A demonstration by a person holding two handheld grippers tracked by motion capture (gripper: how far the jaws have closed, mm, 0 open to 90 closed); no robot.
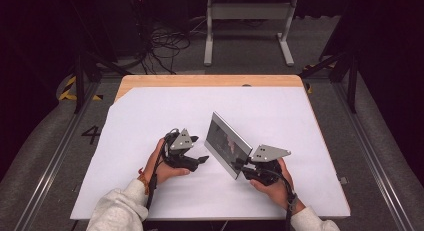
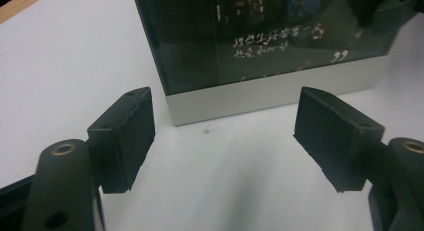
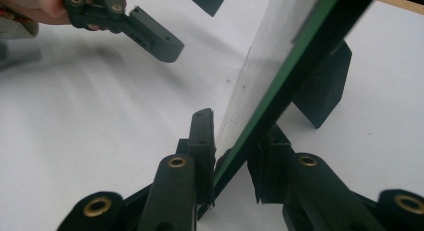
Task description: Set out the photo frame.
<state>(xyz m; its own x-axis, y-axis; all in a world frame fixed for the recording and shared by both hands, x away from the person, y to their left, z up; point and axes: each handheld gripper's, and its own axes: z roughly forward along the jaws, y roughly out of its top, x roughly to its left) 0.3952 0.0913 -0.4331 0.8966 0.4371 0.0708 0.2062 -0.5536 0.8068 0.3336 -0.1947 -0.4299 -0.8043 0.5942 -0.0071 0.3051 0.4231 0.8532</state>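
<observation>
A picture frame (image 1: 227, 143) with a silver border and dark glass stands upright on the white sheet. Pale handwriting shows on its glass (image 2: 260, 46) in the left gripper view. My right gripper (image 1: 239, 166) is shut on the frame's near lower corner, with the thin green-edged frame (image 3: 280, 71) pinched between the jaws of my right gripper (image 3: 232, 156). A black prop (image 3: 320, 86) sticks out behind the frame. My left gripper (image 1: 202, 160) is open and holds nothing, just left of the frame. Its jaws point at the frame's silver bottom edge, a short way from my left gripper (image 2: 235, 136).
The white sheet (image 1: 150, 121) covers most of a wooden table (image 1: 200, 81), with bare room to the left and at the back. Beyond the table, cables (image 1: 165, 46) lie on the floor and a grey metal stand (image 1: 247, 21) is set up. The left gripper (image 3: 192, 23) is at the upper left of the right gripper view.
</observation>
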